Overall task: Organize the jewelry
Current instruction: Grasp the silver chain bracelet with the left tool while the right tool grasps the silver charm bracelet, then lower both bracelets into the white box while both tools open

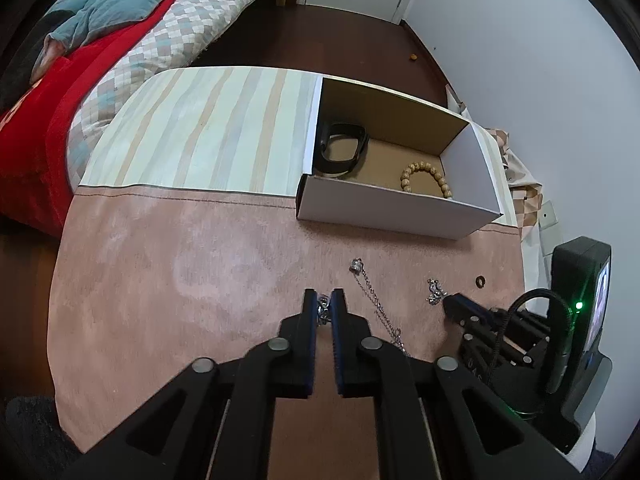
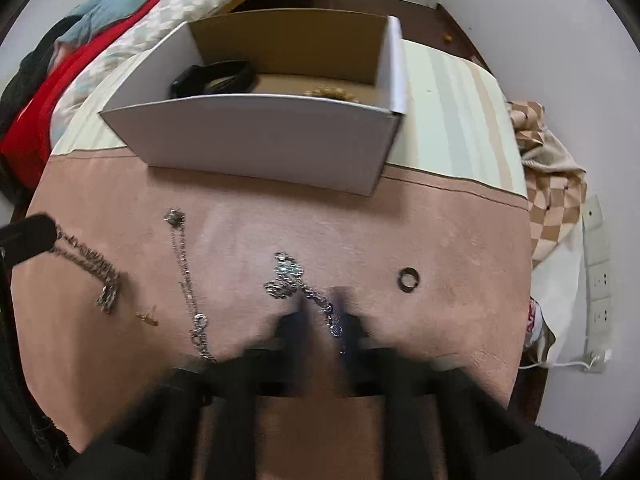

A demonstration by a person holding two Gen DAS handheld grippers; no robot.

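Left claw (image 1: 325, 301) pinches silver chain (image 1: 323, 309) near bench centre, lift straight, carry far-right into cardboard box (image 1: 384, 208); right claw (image 2: 322, 312) spread astride charm bracelet (image 2: 286, 276), blurred; close mid-chain.

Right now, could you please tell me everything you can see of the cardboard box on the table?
The cardboard box is open-topped, white outside and plain brown inside, and stands upright at the far side of the table, straddling the seam between the pink and striped cloth. Its walls look thin and stiff. Inside, a black band rests against its left wall and a wooden bead bracelet lies on the floor near the front. No claw touches it; the loose chains lie in front of it.
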